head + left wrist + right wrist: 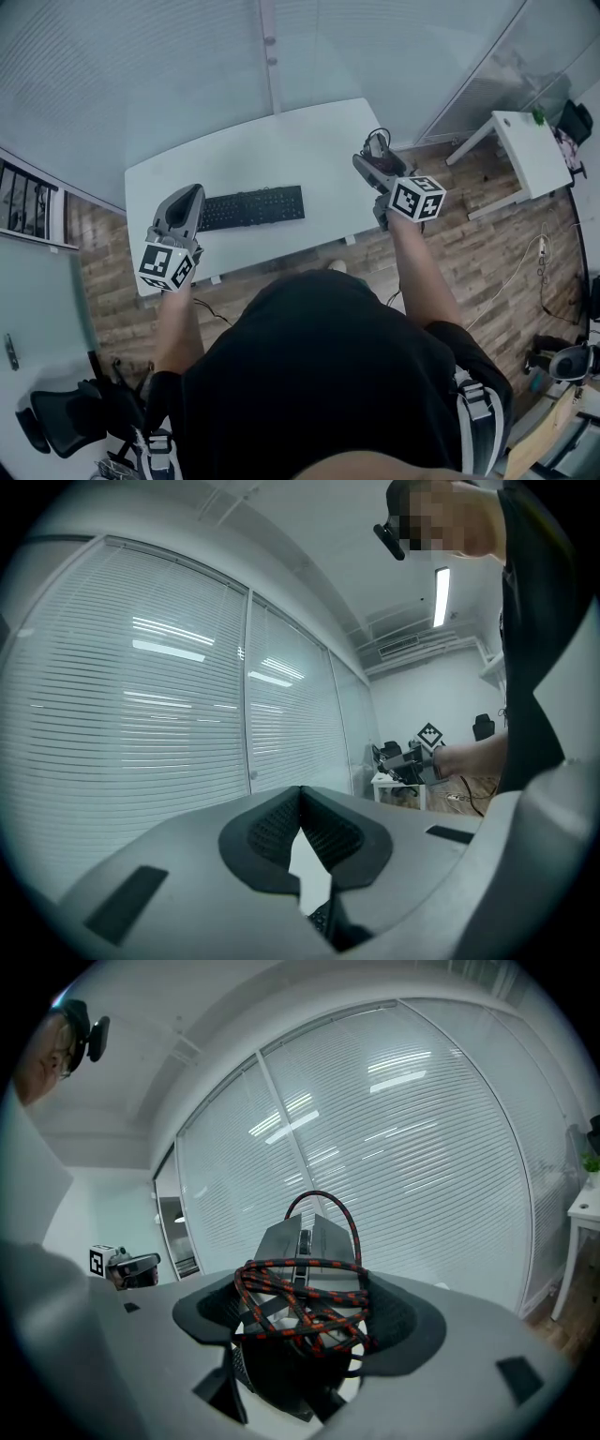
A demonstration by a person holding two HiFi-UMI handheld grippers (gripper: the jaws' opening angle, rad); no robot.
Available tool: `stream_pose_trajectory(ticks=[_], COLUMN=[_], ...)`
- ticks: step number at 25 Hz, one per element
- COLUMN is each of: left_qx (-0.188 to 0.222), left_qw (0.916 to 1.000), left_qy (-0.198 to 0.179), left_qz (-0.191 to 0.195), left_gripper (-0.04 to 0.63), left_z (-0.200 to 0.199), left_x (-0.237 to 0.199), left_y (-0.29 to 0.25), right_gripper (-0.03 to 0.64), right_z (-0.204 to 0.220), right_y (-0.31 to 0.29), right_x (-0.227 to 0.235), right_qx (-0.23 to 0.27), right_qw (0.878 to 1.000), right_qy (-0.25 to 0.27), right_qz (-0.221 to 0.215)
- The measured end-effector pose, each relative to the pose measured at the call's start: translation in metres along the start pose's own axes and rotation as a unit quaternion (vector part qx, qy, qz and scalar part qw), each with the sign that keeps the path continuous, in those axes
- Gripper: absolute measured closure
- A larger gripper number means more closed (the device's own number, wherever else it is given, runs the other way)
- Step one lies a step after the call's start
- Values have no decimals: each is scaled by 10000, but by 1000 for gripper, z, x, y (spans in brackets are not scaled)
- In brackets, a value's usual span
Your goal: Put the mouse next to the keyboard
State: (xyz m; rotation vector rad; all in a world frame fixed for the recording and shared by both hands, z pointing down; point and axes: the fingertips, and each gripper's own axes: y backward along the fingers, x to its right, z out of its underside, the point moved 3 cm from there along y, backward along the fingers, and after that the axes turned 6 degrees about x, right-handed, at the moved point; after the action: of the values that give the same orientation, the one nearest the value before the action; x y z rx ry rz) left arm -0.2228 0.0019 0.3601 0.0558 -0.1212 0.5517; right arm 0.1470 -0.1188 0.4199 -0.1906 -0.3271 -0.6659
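The right gripper (373, 167) grips the cable-wrapped mouse (302, 1241) aloft, the left gripper (187, 199) is pinched empty; placing it beside the keyboard (251, 207) is left.

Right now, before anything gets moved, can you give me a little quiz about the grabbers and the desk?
1. True or false: the left gripper is holding the mouse.
2. Pick one: the keyboard lies on A) the floor, B) the white desk, C) a chair.
3. Fill in: a red-and-black ___ is wound round the mouse.

Key: 1 false. Its jaws are together with nothing between them, and the right gripper holds the mouse. 2 B. 3 cable.
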Motion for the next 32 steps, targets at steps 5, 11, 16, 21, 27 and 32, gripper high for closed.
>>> stream_pose_trajectory(ticks=[5,11,16,21,27,32], left_qx=[-52,-101,-164,-202,-267,-298], left_qw=[10000,9999,9997,9994,9993,9991], left_qy=[-27,15,-13,-90,-71,-46], left_qz=[-32,-107,-180,-258,-252,-296], left_gripper=[573,572,574,574,574,573], left_z=[4,9,14,15,21,25], left_x=[2,2,2,5,-2,-9], left_y=[-17,-30,-34,-34,-47,-56], right_gripper=[216,216,218,218,216,216], right_z=[0,-4,-2,-1,-4,-2], right_y=[-11,-21,-29,-32,-49,-61], right_x=[18,34,40,41,51,56], right_qx=[-70,-124,-183,-207,-203,-253], right_qw=[10000,9999,9996,9994,9993,9990], right_qy=[-22,-34,-36,-11,38,26], right_qz=[-56,-98,-191,-276,-325,-370])
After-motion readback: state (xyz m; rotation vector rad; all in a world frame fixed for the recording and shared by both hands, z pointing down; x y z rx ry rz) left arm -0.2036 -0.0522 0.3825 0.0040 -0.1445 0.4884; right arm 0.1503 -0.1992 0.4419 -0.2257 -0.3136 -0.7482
